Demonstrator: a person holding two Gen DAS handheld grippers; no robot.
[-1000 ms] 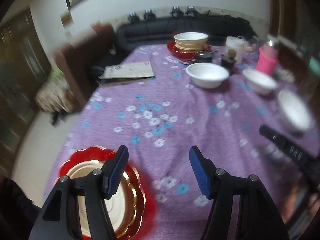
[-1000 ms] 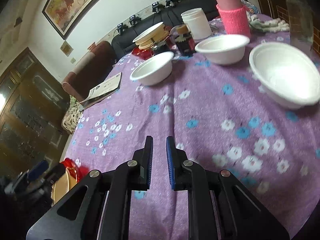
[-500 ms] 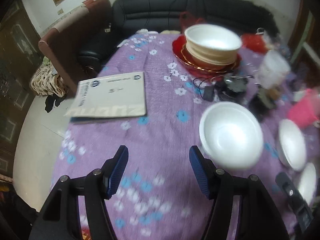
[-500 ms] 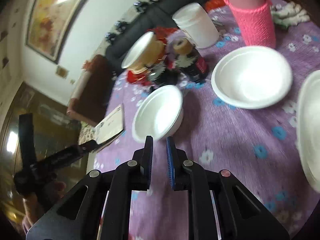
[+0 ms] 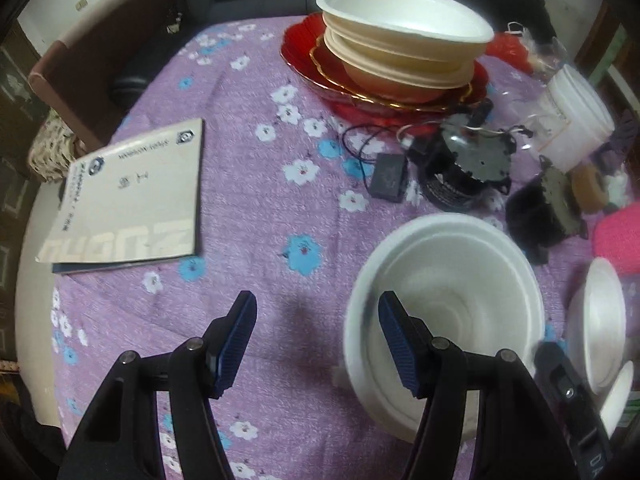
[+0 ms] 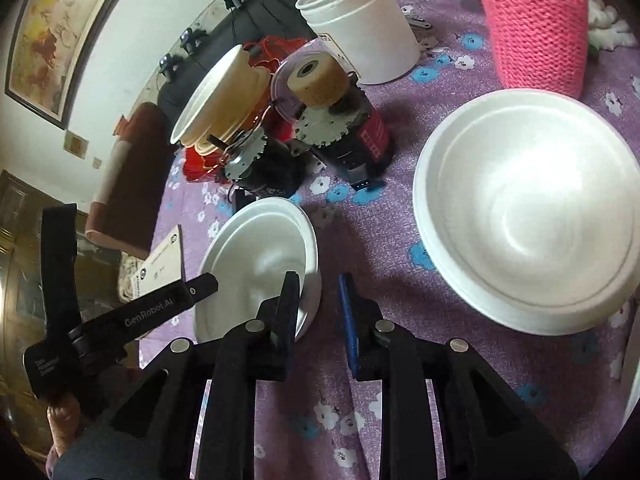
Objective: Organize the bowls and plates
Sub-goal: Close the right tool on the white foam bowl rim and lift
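Closer now, white foam bowl [image 5: 452,296] sits upright, empty.

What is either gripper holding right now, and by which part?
Nothing. The left gripper is open beside the near white bowl; the right gripper is open too.

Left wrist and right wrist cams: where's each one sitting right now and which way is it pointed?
Left wrist: on the left gripper, looking down the table at the nearest white bowl and the bowl stack; its own open blue-padded fingers show.
Right wrist: on the right gripper, facing that bowl from the opposite side; its fingers and the left gripper show.
Shared: that bowl, the stack, the booklet.
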